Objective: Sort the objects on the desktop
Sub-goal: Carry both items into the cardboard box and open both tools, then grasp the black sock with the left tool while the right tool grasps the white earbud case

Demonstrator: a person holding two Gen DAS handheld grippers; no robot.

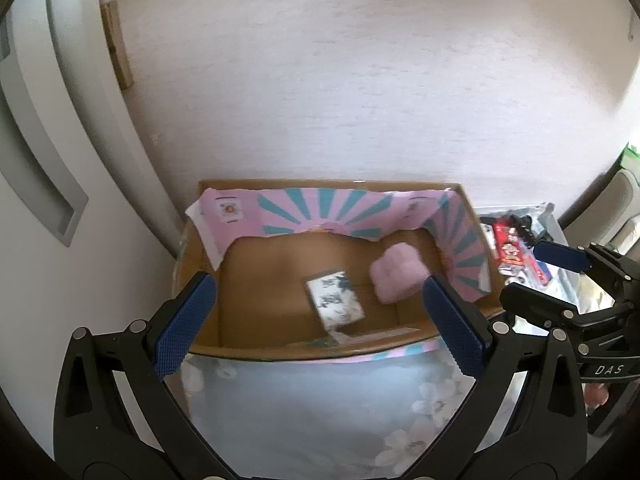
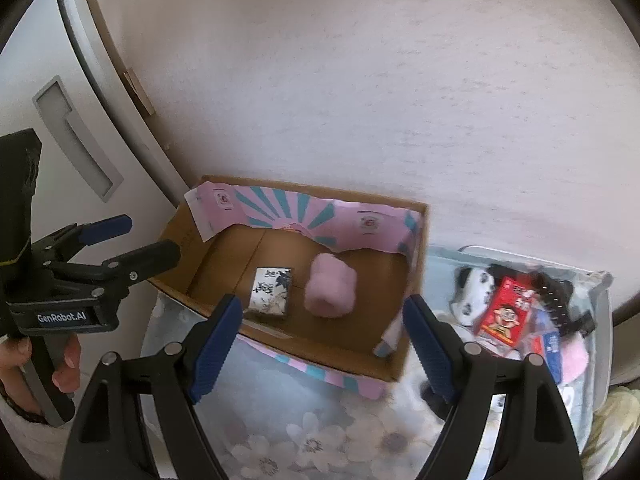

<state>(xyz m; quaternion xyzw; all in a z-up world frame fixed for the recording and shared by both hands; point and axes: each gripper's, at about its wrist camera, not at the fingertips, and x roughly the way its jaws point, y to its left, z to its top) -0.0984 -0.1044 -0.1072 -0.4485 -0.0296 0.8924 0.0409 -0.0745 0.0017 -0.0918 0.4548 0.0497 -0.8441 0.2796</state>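
From my left wrist, my left gripper (image 1: 320, 316) hangs above the cardboard box (image 1: 304, 350) with its jaws spread wide and nothing between them. I judge that gap fits a drop-off, since the patterned little box (image 1: 335, 297) and the pink fluffy thing (image 1: 396, 277) lie loose on the box floor. My right gripper (image 1: 532, 272) shows at the right edge, near the tray (image 1: 554, 216).

From my right wrist, my right gripper (image 2: 322, 336) is also open and empty, over the near rim of the cardboard box. The tray (image 2: 600, 280) to the right holds a red packet (image 2: 505, 312) among unsorted bits, probably my next source. My left gripper (image 2: 154, 236) waits at left.
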